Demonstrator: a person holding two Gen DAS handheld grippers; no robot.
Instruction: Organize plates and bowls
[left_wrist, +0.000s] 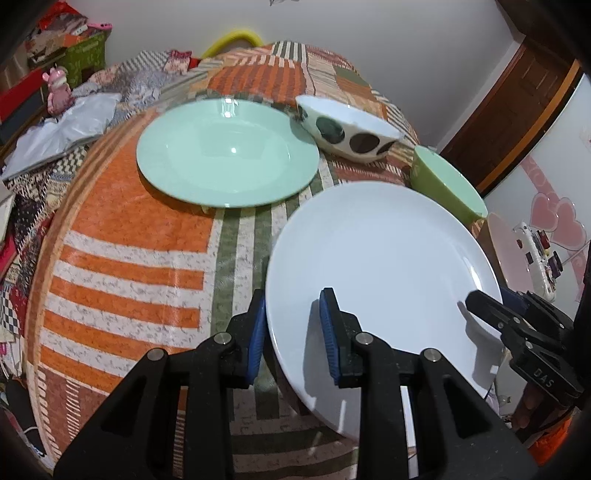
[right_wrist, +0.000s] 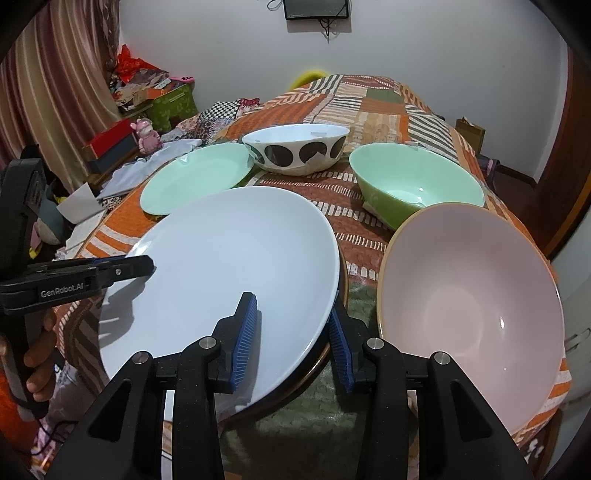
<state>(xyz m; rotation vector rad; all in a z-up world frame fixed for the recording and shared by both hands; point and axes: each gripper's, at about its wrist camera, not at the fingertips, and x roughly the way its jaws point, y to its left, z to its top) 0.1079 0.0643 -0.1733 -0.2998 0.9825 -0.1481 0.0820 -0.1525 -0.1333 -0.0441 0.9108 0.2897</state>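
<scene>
A white plate (left_wrist: 384, 280) (right_wrist: 229, 273) sits at the near edge of the patterned table, on top of a dark-rimmed plate (right_wrist: 317, 365). My left gripper (left_wrist: 293, 332) is open, its jaws straddling the plate's left rim. My right gripper (right_wrist: 293, 339) is open, its jaws straddling the right rim. Behind stand a mint green plate (left_wrist: 227, 153) (right_wrist: 195, 177), a white bowl with dark spots (left_wrist: 347, 127) (right_wrist: 295, 147), a green bowl (left_wrist: 448, 182) (right_wrist: 413, 184) and a pink bowl (right_wrist: 469, 306) (left_wrist: 511, 254).
The table (left_wrist: 129, 258) (right_wrist: 354, 221) has an orange, green and white patchwork cloth. Left of it are boxes (right_wrist: 110, 142), a pink figurine (left_wrist: 59, 92) (right_wrist: 147, 136), papers and cloth clutter. A wooden door (left_wrist: 517, 110) is at the right.
</scene>
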